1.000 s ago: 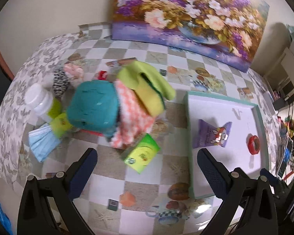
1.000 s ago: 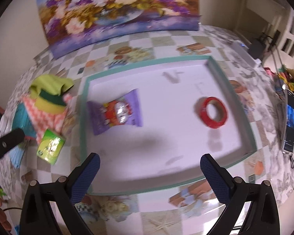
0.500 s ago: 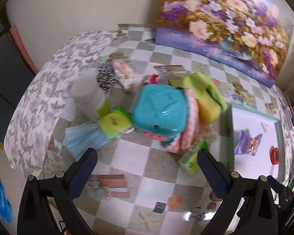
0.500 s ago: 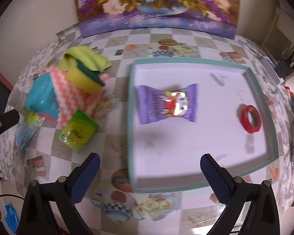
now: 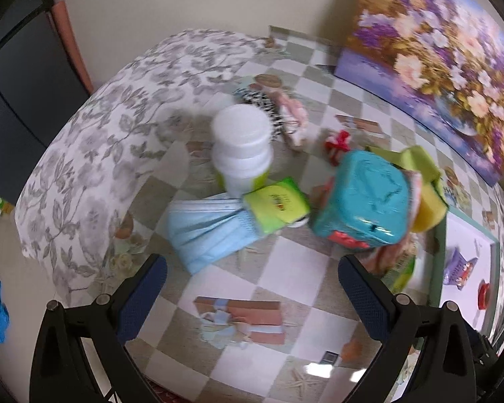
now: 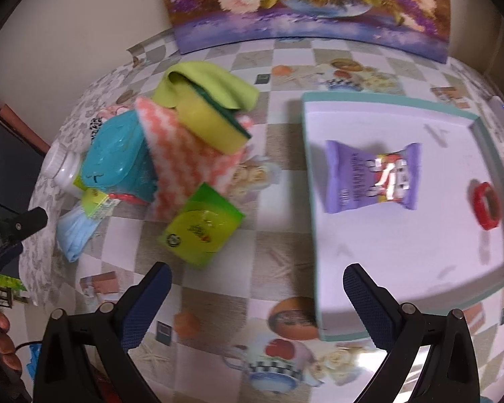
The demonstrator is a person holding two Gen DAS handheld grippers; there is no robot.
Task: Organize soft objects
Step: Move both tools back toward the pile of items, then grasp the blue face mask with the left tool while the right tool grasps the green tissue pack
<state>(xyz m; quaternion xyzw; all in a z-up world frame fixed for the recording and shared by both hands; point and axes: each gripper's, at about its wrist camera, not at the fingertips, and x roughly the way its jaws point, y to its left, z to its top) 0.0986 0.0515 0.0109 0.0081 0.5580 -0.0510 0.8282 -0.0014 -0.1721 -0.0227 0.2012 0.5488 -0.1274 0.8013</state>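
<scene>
A tray [image 6: 480, 299] sits at the right side of the table [image 6: 268, 262]. In the tray lie a snack bag [image 6: 373, 176] and, to its right, a roll of tape [image 6: 486, 210]. Left of the tray is a pile. A sponge [image 6: 211, 124] lies on a cloth [image 6: 188, 164], and a rag [image 6: 215, 84] lies over the sponge. A wipes pack [image 6: 117, 158] leans at the left of the cloth. A small packet [image 6: 201, 223] lies in front of the pile. A bottle [image 5: 243, 149] stands near the left edge, with a mask [image 5: 208, 231] in front of it. A picture [image 6: 305, 3] stands along the back edge.
</scene>
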